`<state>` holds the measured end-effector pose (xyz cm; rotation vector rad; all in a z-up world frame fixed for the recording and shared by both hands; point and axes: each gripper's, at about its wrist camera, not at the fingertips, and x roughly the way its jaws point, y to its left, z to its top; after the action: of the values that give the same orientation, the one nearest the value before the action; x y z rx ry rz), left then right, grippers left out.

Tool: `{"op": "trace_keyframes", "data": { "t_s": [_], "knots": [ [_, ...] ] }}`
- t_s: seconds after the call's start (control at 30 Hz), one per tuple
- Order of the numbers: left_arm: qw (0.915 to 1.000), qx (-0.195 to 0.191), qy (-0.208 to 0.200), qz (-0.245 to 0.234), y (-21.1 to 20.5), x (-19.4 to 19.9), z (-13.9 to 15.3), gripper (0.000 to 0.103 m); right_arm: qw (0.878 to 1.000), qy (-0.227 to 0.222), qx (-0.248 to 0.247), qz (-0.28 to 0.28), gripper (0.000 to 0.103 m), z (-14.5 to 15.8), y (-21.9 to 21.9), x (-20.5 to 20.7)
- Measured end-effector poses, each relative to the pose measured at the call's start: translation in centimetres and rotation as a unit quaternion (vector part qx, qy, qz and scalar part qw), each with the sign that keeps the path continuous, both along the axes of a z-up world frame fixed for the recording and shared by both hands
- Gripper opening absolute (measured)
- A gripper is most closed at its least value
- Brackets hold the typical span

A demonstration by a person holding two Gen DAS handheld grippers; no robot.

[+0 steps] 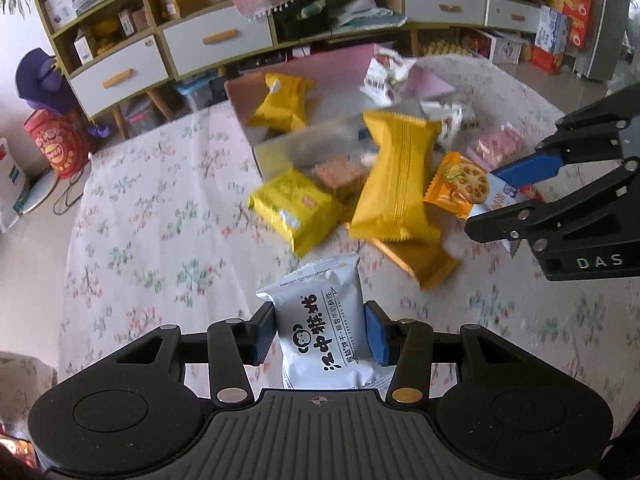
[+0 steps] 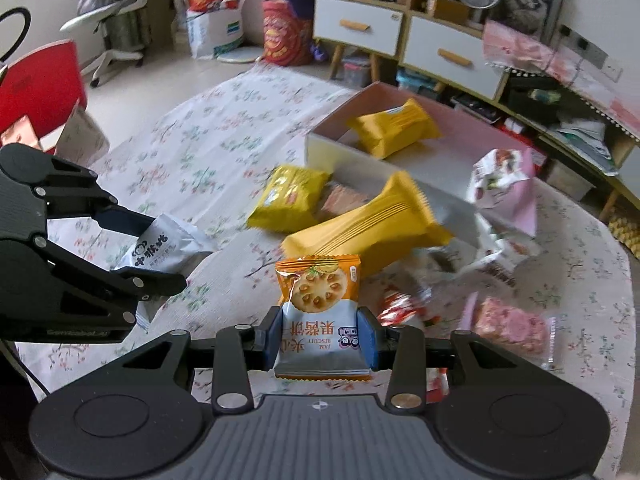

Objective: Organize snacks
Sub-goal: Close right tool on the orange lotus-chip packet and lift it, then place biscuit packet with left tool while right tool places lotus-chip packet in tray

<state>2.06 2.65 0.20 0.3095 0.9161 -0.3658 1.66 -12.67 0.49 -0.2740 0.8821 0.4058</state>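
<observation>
My left gripper (image 1: 319, 334) is shut on a white snack packet (image 1: 324, 320) with black lettering, held above the floral tablecloth (image 1: 160, 220); that packet (image 2: 164, 250) shows again in the right wrist view, in the left gripper (image 2: 160, 248). My right gripper (image 2: 319, 340) is shut on an orange-and-white jam biscuit packet (image 2: 320, 312), which the left wrist view shows as the biscuit packet (image 1: 460, 184) in the right gripper (image 1: 496, 200). A pink-walled box (image 2: 320, 148) behind holds a yellow packet (image 2: 394, 128). Loose yellow packets (image 2: 368, 224) lie in front of it.
Red-white and pink wrapped snacks (image 2: 512, 328) lie at the table's right side. A shelf unit with white drawers (image 1: 216, 40) stands behind the table. A red chair (image 2: 40, 84) is at the left, bags (image 2: 216, 28) on the floor beyond.
</observation>
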Motion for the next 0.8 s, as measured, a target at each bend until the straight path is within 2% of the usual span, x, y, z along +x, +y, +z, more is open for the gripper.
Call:
{"op": "trace_keyframes", "data": {
  "t_s": [0.37, 0.8],
  "knots": [
    [0.9995, -0.016, -0.026, 0.001, -2.7, 3.9, 2.1, 0.046, 0.998, -0.025, 0.024, -0.055, 0.021, 2.6, -4.2, 3.3],
    [0.9984, -0.026, -0.051, 0.000, -5.5, 9.9, 3.6, 0.046, 0.994, -0.018, 0.053, -0.096, 0.021, 2.9, -7.2, 8.4]
  ]
}}
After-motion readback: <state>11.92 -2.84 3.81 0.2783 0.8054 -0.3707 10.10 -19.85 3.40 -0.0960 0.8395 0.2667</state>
